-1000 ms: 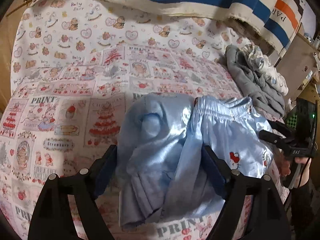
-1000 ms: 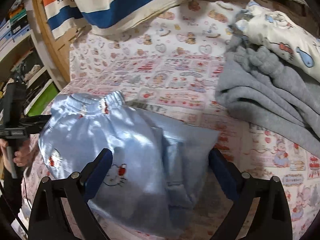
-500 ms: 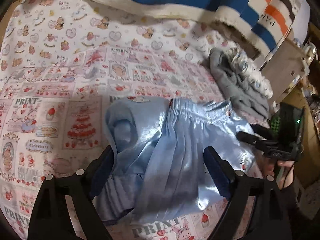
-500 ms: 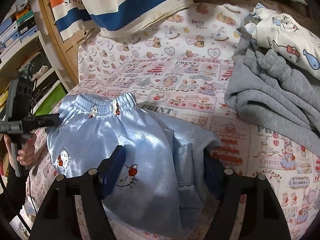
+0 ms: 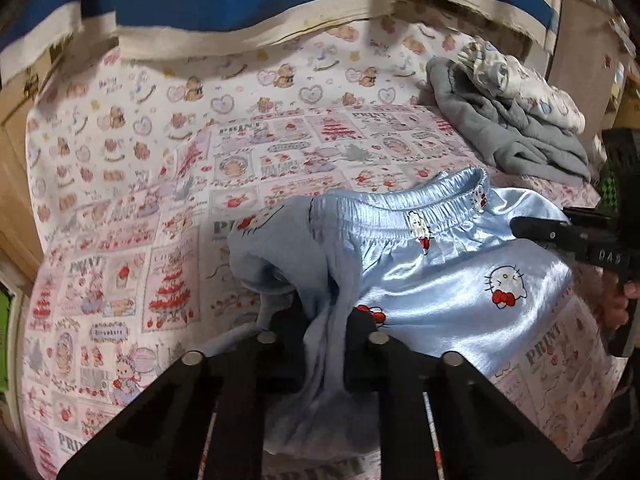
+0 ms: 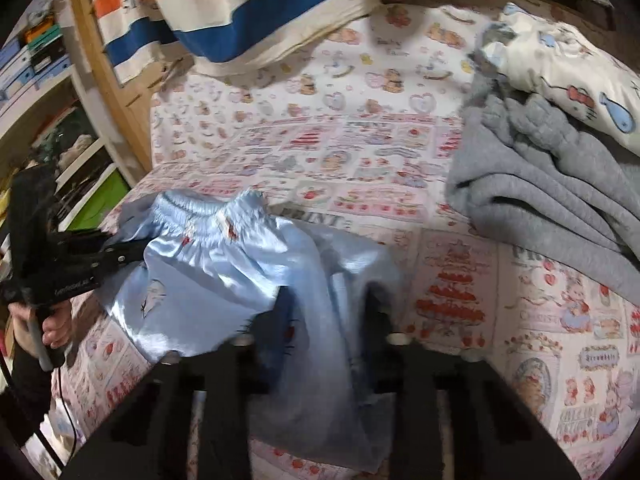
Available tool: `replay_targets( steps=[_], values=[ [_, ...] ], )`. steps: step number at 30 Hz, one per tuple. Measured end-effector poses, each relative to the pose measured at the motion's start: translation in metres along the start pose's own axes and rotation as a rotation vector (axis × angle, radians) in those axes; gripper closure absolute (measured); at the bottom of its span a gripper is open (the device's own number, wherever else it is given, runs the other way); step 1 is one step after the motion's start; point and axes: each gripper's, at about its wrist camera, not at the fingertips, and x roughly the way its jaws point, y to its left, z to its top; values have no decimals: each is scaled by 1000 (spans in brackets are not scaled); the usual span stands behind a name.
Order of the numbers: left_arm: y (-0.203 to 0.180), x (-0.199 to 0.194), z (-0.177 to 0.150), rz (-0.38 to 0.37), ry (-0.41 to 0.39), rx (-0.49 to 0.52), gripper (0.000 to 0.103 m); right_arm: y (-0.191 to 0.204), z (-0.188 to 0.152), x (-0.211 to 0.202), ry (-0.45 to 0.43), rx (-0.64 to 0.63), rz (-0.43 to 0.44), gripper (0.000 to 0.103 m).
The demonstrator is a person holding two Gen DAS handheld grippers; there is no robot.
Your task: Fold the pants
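Note:
Light blue satin pants (image 5: 432, 280) with cat prints lie on the patterned bed sheet (image 5: 168, 208), elastic waistband (image 5: 400, 204) at the far side. In the left wrist view my left gripper (image 5: 326, 320) is closing, its jaws pinching a bunched ridge of the pants' near left edge. My right gripper (image 6: 326, 312) is closing too, with a fold of the same pants (image 6: 224, 264) squeezed between its fingers. Each gripper shows in the other's view: the right gripper (image 5: 520, 226) by the waistband's right end, the left gripper (image 6: 128, 254) by its left end.
A crumpled grey sweatshirt (image 6: 560, 208) and a white printed garment (image 6: 568, 68) lie at the bed's far right. A striped blue, white and orange cloth (image 6: 224, 4) hangs over the back. Wooden frame and shelves (image 6: 60, 92) stand left of the bed.
Both pairs of jaws went from wide open around the pants to pinched on the fabric. The left gripper's view shifted, so the pants now sit further right in it.

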Motion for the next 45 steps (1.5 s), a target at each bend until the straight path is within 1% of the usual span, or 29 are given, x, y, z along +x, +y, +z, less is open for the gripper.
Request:
replay_targets(
  steps=[1,5,8,11,14,18,20,23,25,27,30,34,35,37,40,42,43,44,45],
  values=[
    [-3,-1,1,14,-6,9,94,0,0,0,-7,7,0,94],
    [-11,-11,2,52,-44,41,95,14,-2,-9,-53,-67,-30,96],
    [-11,-21,6,48,-69,33,95,23,-1,-20,-93,-107,-37,96],
    [-14,-32,10,49,-97,39,95,29,4,-34,-131,-123,-28,96],
    [-18,-45,18,49,-125,41,95,32,12,-48,-163,-137,-40,96],
    [-30,-64,34,57,-180,59,95,35,24,-72,-223,-160,-74,96],
    [-39,-73,47,54,-212,70,95,34,32,-86,-255,-170,-97,96],
    [-60,-82,76,27,-268,88,95,27,49,-112,-316,-178,-170,96],
    [-78,-85,101,-4,-319,98,95,16,62,-130,-342,-166,-233,96],
    [-99,-85,129,-30,-364,103,95,1,79,-151,-375,-169,-327,96],
    [-132,-78,171,-85,-387,111,95,-30,102,-179,-422,-149,-443,96],
    [-179,-62,220,-94,-439,163,95,-72,126,-207,-466,-103,-529,96],
    [-190,-54,233,-105,-439,166,95,-85,130,-211,-476,-92,-557,96],
    [-205,-32,254,-132,-405,152,94,-108,136,-212,-478,-79,-606,96],
    [-227,6,270,-124,-358,147,94,-148,142,-205,-455,-36,-631,96],
    [-232,33,273,-115,-317,144,93,-177,142,-191,-412,5,-633,96],
    [-234,46,274,-113,-289,150,93,-184,139,-183,-394,21,-630,96],
    [-237,60,275,-100,-261,166,91,-198,137,-172,-352,47,-622,96],
    [-239,71,274,-77,-246,185,86,-209,134,-161,-306,70,-624,96]
  ],
)
